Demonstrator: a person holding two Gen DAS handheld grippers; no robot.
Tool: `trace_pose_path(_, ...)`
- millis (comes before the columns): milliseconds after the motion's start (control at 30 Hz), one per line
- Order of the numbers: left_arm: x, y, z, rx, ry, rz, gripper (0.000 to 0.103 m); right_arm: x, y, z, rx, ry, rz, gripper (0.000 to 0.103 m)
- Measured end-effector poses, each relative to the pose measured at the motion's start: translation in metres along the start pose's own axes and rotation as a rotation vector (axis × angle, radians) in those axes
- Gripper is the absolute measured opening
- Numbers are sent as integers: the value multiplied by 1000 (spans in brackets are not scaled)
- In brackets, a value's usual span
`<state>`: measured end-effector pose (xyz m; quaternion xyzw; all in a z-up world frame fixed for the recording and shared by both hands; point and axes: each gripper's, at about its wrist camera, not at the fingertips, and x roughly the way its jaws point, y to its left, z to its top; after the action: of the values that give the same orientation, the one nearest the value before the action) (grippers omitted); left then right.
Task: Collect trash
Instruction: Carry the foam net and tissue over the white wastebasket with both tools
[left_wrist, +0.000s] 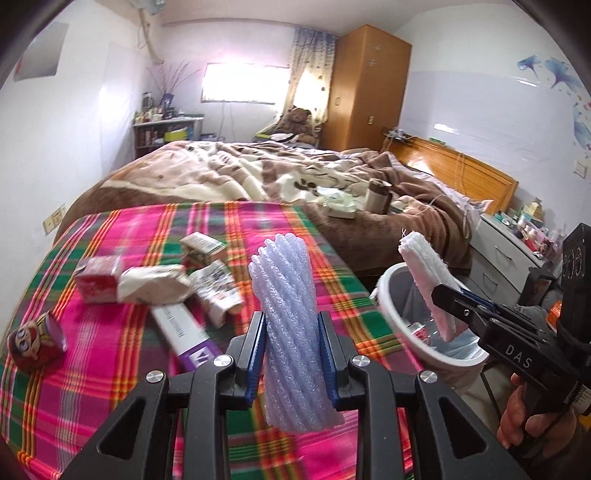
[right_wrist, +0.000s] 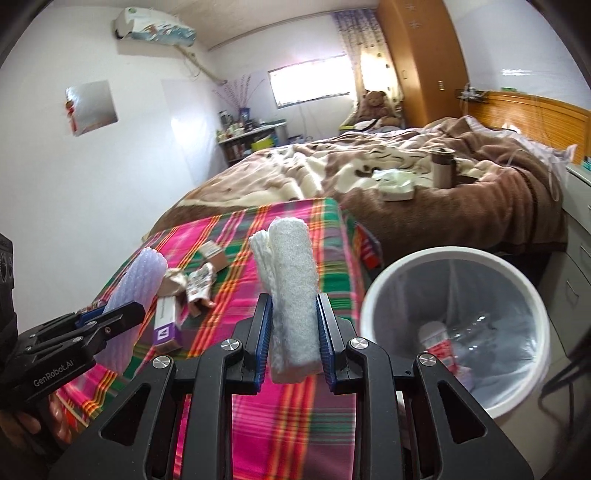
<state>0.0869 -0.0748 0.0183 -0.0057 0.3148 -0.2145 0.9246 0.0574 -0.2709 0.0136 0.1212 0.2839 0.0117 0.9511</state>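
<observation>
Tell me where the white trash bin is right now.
The white trash bin stands on the floor off the right edge of the plaid-covered table, lower right in the right wrist view, in front of the bed.

Upright foam roll, white pad

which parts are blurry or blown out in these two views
Left wrist view: the window is blown out, the cartons on the plaid cloth smear. Right wrist view: the bin rim and cloth blur; the held white pad stays sharp.
</observation>
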Motion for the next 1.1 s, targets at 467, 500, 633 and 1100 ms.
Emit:
trace_pose_path(467, 29, -72, 24, 104, 1, -114, 28, -20, -52, 9, 86, -48, -126, 25)
trace_pose_path(500, 33, -78, 25, 112, 5, -127, 28, -22, -56, 9, 92, -52, -138, 25)
trace_pose_path(633, 45, -98, 28, 136, 20, -162, 28, -28, -73, 11, 118, -58, -184, 25)
trace_pose_path(1100, 87, -151, 31, 194, 69, -237, 28, -27, -110, 0, 179, -11, -258, 25)
